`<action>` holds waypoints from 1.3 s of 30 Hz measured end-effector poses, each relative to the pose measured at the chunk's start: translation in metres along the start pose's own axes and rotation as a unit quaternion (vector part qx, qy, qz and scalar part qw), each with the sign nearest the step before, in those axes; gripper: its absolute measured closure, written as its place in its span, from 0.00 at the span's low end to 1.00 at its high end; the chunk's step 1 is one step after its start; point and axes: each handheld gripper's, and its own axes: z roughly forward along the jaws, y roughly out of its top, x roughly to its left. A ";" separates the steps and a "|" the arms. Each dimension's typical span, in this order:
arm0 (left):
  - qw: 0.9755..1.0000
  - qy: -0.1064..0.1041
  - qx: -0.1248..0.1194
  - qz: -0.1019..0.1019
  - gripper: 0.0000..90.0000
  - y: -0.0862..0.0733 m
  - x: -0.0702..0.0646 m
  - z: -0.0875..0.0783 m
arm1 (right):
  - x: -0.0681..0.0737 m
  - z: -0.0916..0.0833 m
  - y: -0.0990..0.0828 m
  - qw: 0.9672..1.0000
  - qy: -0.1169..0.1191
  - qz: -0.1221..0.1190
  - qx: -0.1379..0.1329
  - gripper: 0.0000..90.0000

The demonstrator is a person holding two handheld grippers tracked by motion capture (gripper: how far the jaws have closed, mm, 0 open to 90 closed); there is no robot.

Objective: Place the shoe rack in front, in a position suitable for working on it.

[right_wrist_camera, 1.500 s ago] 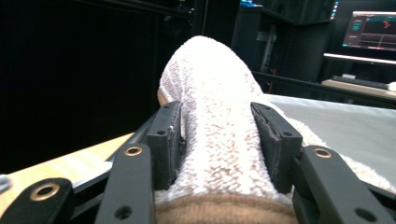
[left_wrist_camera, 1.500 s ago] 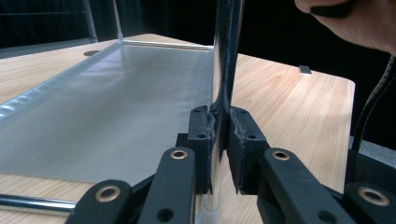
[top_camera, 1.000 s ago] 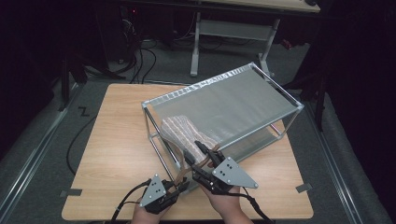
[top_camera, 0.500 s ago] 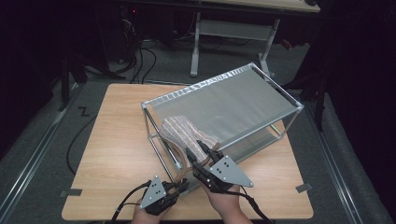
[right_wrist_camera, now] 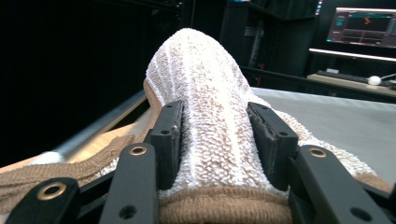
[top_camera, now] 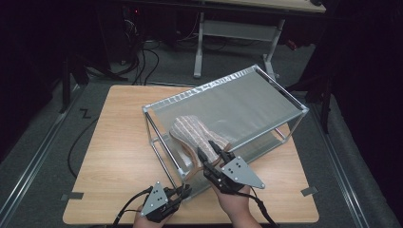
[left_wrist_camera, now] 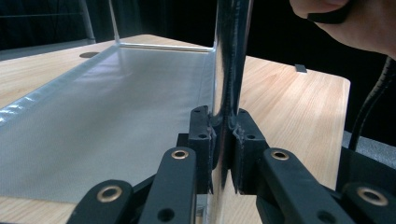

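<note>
With the left gripper (top_camera: pixel 183 191) clamped on the silver metal rack's post (left_wrist_camera: pixel 229 70) and the right gripper (top_camera: pixel 212 153) clamped on the striped beige terry towel (top_camera: pixel 194 134), tugging risked snagging it on the rail.

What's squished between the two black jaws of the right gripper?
A fluffy towel, white with tan stripes. The right gripper squeezes it from both sides above the metal rack; the right gripper view shows it best.
</note>
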 end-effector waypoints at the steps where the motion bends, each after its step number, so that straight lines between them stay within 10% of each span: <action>1: 1.000 0.000 0.001 0.001 0.89 0.000 -0.001 -0.001 | -0.003 -0.001 -0.001 1.000 -0.004 0.002 -0.001 0.64; 20: 1.000 0.015 -0.006 -0.002 0.89 -0.007 -0.007 -0.019 | -0.070 -0.014 -0.014 0.997 -0.073 0.028 -0.015 0.63; 39: 0.999 0.032 0.018 0.000 0.89 -0.007 -0.014 -0.040 | -0.169 -0.034 -0.024 0.984 -0.173 0.037 -0.002 0.62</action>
